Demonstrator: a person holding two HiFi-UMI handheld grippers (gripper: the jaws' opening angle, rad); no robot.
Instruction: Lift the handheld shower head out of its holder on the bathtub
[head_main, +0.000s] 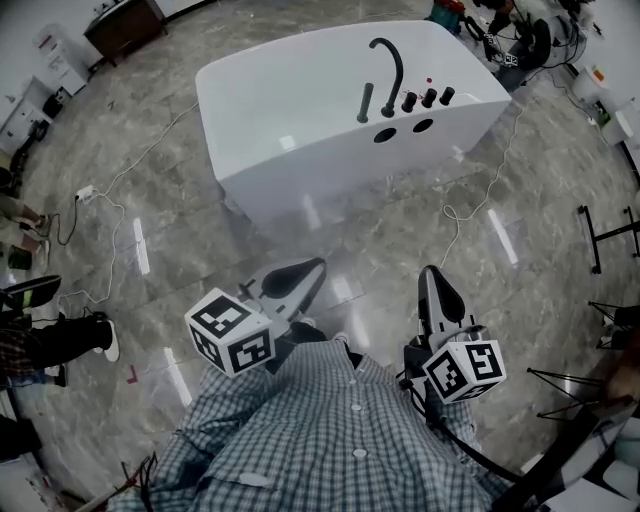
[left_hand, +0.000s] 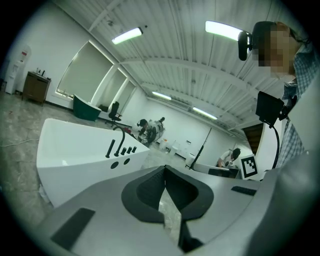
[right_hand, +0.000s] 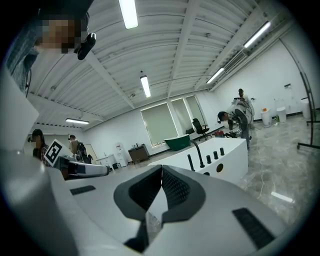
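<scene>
While the head view looks steeply down, a person in a checked shirt stands on a glossy marbled floor, well apart from a white bathtub at top ctr. L to R across the floor: a plug strip w/ its lead lies at far L. The left claw, w/ its marker cube, points up-frame toward the tub's near wall. The right claw, w/ its own cube, points the same way. A white cable trails past the tub's R corner.

On the tub's deck, L to R: the handheld shower head, a slim black rod, stands upright, its holder too small to make out. Just beside it rises the arched black spout, then three black knobs in a row. Two dark round holes sit on the near side of these fittings.

Left gripper view: the claw is clenched, pad tips meeting, w/ nothing b/w them. The tub lies ahead at L, shower head upright on it.

Right gripper view: the claw is likewise clenched & empty. The tub lies ahead at R, shower head upright next to the spout. Neither claw touches the tub or its fittings.
</scene>
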